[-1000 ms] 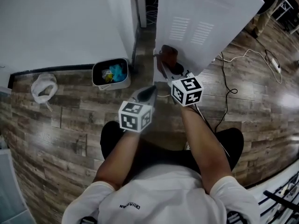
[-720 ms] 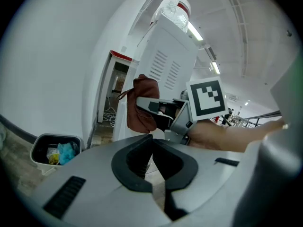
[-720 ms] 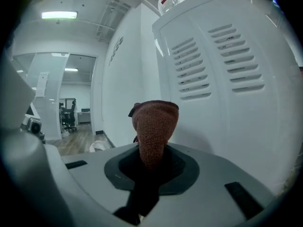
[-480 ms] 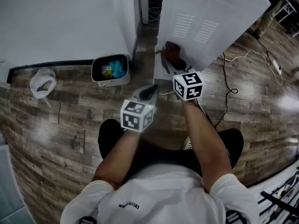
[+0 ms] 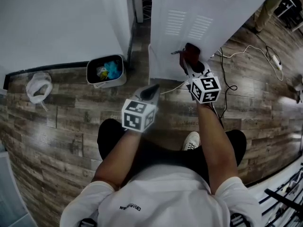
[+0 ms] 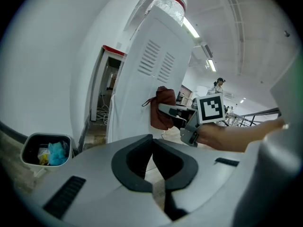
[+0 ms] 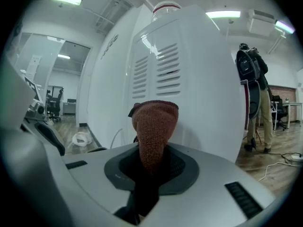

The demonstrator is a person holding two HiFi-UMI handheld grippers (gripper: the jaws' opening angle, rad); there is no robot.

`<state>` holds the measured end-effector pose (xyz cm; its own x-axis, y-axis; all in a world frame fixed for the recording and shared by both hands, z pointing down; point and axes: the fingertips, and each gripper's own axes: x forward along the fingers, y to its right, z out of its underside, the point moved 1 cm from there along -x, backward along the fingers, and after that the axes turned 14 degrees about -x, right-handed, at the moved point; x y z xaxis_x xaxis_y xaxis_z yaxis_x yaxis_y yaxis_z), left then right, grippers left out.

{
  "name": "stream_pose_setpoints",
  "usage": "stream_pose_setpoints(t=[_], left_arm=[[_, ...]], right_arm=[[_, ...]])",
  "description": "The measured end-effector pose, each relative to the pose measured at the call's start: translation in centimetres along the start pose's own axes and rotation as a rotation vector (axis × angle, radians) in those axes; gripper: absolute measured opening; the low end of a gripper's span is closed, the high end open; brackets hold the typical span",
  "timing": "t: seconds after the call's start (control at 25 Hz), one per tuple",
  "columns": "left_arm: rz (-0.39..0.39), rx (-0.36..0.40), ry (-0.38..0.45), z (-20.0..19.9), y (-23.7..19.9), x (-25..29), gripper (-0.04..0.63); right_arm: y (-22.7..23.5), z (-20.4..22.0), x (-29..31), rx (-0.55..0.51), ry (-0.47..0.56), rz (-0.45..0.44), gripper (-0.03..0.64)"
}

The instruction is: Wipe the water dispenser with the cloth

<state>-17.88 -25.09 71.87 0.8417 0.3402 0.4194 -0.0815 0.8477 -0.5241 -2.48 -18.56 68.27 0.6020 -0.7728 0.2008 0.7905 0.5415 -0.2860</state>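
Against the white water dispenser's (image 5: 208, 13) vented panel, low down, the right gripper (image 5: 190, 66) clamps a bunched rust-red knit cloth (image 5: 191, 52), now further right than before. Left gripper (image 5: 154, 90) hangs closed, empty. Trash bin (image 5: 106, 71) and white bag (image 5: 38, 86) sit at the wall's foot, with cables (image 5: 246, 56) on the floor to the right.

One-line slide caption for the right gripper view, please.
Right gripper shut on the brown cloth, held up to the white water dispenser's vented panel.

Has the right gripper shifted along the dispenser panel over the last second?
Yes. The right gripper, jaws shut on the cloth, slid rightward across the dispenser, from below the left vent toward the right vent.
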Motion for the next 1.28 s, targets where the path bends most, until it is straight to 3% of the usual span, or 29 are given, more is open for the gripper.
stream_pose_setpoints(t=[0.48, 0.8, 1.04, 1.28], left_arm=[[0.025, 0.019, -0.031, 0.4, 1.1, 1.3, -0.011], [0.024, 0.015, -0.033, 0.6, 0.8, 1.3, -0.011], [0.007, -0.008, -0.032, 0.8, -0.2, 1.1, -0.011], [0.013, -0.05, -0.043, 1.3, -0.6, 0.9, -0.011]], right_arm=[[7.9, 3.2, -5.6, 0.043, -0.042, 0.187, 0.058], [10.6, 4.9, -7.3, 0.087, -0.077, 0.275, 0.058], [8.6, 7.2, -6.9, 0.156, -0.108, 0.309, 0.058], [2.3, 8.6, -3.7, 0.19, -0.103, 0.189, 0.058]])
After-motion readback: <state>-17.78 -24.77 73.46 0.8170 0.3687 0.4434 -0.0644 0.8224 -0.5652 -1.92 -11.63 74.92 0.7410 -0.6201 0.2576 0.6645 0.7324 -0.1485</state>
